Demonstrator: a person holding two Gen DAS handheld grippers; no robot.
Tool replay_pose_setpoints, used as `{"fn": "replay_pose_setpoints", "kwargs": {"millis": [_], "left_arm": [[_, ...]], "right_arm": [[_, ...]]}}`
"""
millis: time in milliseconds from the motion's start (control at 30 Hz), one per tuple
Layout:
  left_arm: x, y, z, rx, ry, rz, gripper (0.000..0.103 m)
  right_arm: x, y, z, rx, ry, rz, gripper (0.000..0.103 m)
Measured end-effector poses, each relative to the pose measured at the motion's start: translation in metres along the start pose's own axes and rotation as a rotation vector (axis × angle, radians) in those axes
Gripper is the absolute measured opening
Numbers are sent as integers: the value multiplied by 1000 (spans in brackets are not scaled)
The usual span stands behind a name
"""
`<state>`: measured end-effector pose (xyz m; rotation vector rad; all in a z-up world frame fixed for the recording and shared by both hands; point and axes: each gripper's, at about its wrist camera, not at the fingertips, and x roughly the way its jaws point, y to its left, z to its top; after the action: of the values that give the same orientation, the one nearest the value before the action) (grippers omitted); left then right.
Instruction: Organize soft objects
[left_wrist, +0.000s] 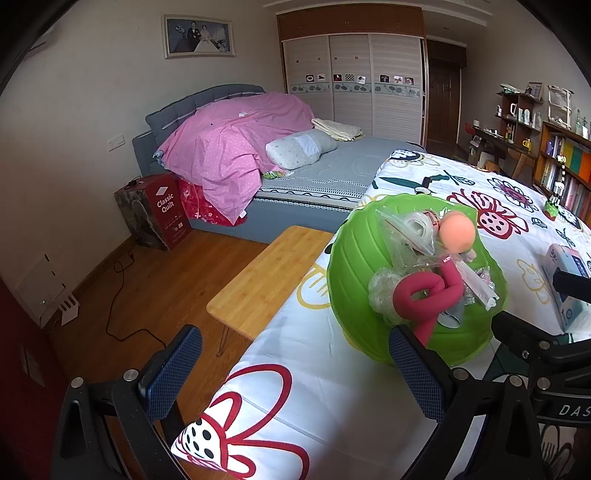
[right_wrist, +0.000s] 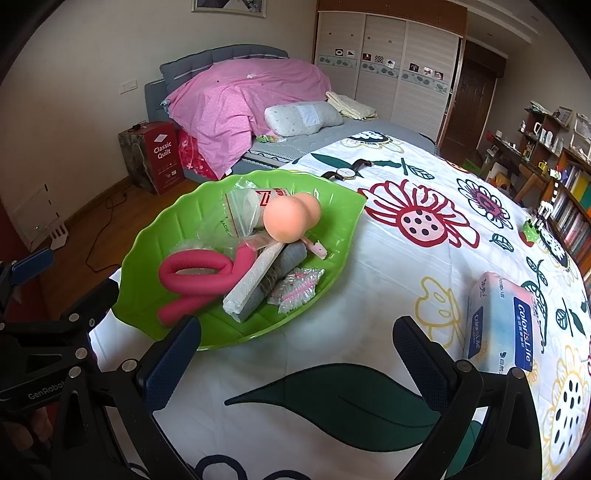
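Both hand-held tools hover spread and empty over a table draped in a white floral cloth (right_wrist: 369, 288), the left tool (left_wrist: 295, 373) at the near edge beside a green leaf-shaped plastic tray (right_wrist: 155, 251), the right tool (right_wrist: 297, 363) over bare cloth between that tray and a soft pack of blue-and-pink tissues (right_wrist: 502, 321). The tray already holds the soft items: a looped magenta foam tube (right_wrist: 195, 277), a peach double-ball foam toy (right_wrist: 291, 218), a grey cloth roll (right_wrist: 280, 269) and clear plastic bags (right_wrist: 240, 210). The tissue pack appears still to be sorted. Risks seem modest: the heaped tray sits close to the table's edge, so a nudge could tip it floorwards, and the foam toy, perched on top, could roll off.
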<state>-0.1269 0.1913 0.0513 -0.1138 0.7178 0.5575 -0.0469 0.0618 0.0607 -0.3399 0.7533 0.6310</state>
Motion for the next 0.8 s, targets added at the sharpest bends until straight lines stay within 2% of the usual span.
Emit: {"fn": "replay_pose_setpoints", "kwargs": {"millis": [800], "left_arm": [[-2,-4,3,-10,5,11,103]], "right_arm": [[-1,-2,-2,3,-3,-1,103]]}}
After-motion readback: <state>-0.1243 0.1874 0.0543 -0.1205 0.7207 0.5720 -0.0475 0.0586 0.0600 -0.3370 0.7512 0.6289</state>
